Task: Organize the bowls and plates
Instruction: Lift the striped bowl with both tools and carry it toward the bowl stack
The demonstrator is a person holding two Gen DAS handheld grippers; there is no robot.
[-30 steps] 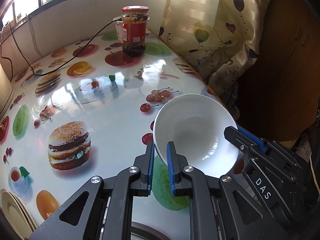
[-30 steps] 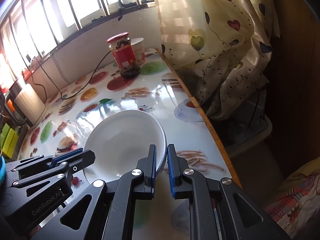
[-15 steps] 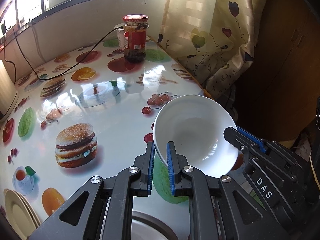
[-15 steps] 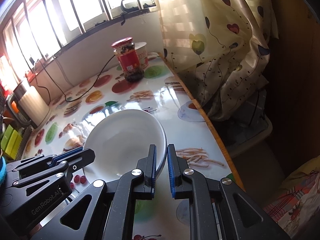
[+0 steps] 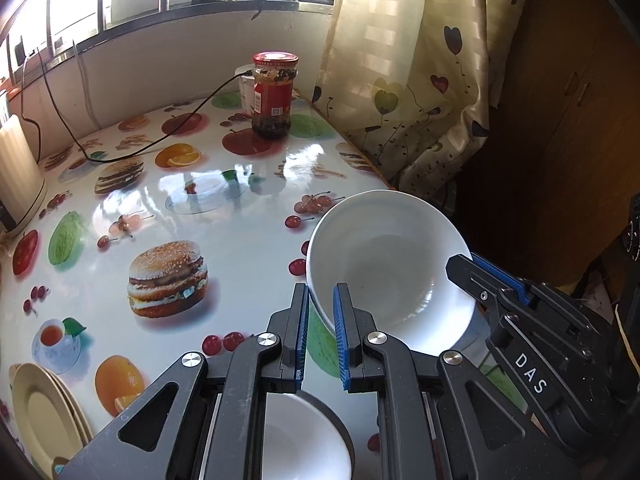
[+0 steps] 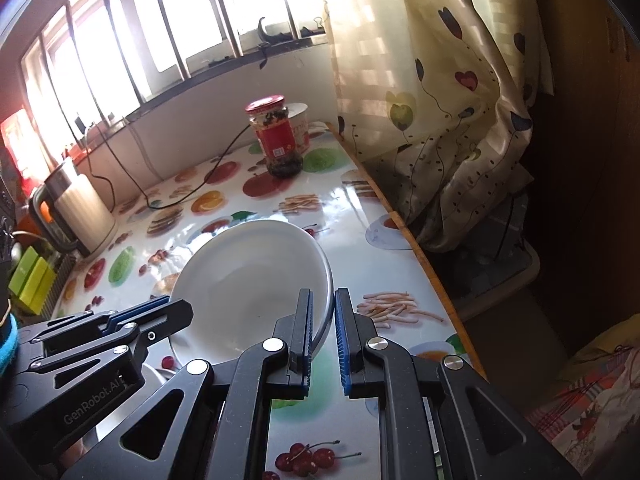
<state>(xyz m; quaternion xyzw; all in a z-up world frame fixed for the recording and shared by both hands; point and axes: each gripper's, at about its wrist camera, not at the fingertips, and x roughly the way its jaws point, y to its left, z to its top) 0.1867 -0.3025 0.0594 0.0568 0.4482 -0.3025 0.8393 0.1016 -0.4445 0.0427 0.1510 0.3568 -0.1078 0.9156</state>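
One white bowl [image 5: 386,264] is held up over the right edge of the table [image 5: 248,256], tilted, its hollow empty and facing the cameras. Two grippers carry it between them. The left gripper [image 5: 321,336], bottom centre of the left wrist view, pinches the bowl's near left rim between its blue pads, which stand narrowly apart with the rim between them. The right gripper [image 6: 322,336], bottom centre of the right wrist view, pinches the opposite rim the same way; there the bowl [image 6: 252,280] fills the middle of the frame. Both grippers point downward at a slant, and each shows in the other's view, at the lower right and the lower left.

A second white bowl [image 5: 308,436] sits below the left gripper at the bottom edge, also empty as far as can be seen. At the lower left corner lies a stack of cream plates [image 5: 44,420]; at least three rims show.

Farther back, one glass jar [image 5: 274,94] with a red lid stands upright, holding a dark filling, with a white tub [image 6: 300,126] just behind it. A black cable [image 5: 132,152] trails across the far tabletop. A kettle [image 6: 76,208] stands at the left edge, and a patterned curtain [image 5: 416,80] hangs at the right.
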